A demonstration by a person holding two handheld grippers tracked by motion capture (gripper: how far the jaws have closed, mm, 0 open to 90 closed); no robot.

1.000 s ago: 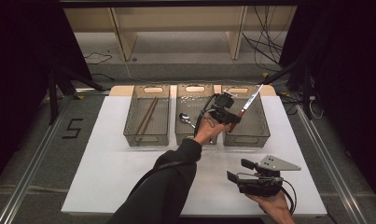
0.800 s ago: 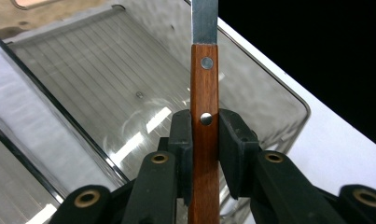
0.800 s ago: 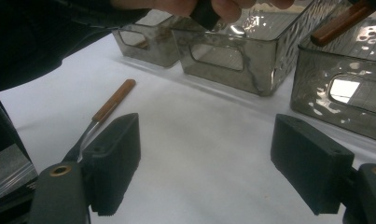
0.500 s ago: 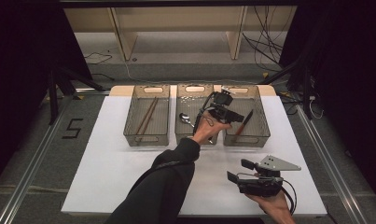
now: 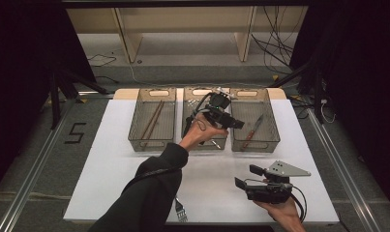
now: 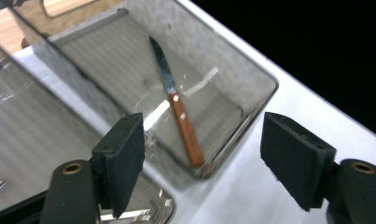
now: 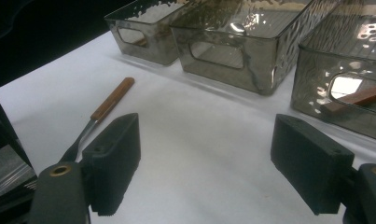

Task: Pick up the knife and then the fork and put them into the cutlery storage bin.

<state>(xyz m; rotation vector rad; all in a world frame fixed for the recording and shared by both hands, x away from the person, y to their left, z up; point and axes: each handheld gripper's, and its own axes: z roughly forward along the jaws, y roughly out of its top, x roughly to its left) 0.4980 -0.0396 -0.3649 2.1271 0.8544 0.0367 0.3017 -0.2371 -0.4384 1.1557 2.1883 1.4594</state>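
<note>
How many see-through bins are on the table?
3, side by side along the table's far edge: the left bin with long brown sticks, the middle bin partly behind the left gripper, and the right bin with a wooden-handled knife.

The left gripper (image 5: 230, 117) is held out at arm's length towards twelve o'clock, its jaws pointing to three o'clock; they have just been opening and stand wide with nothing between them; the right gripper (image 5: 244, 177) sits low at five o'clock, jaws apart, pointing to nine o'clock.
</note>
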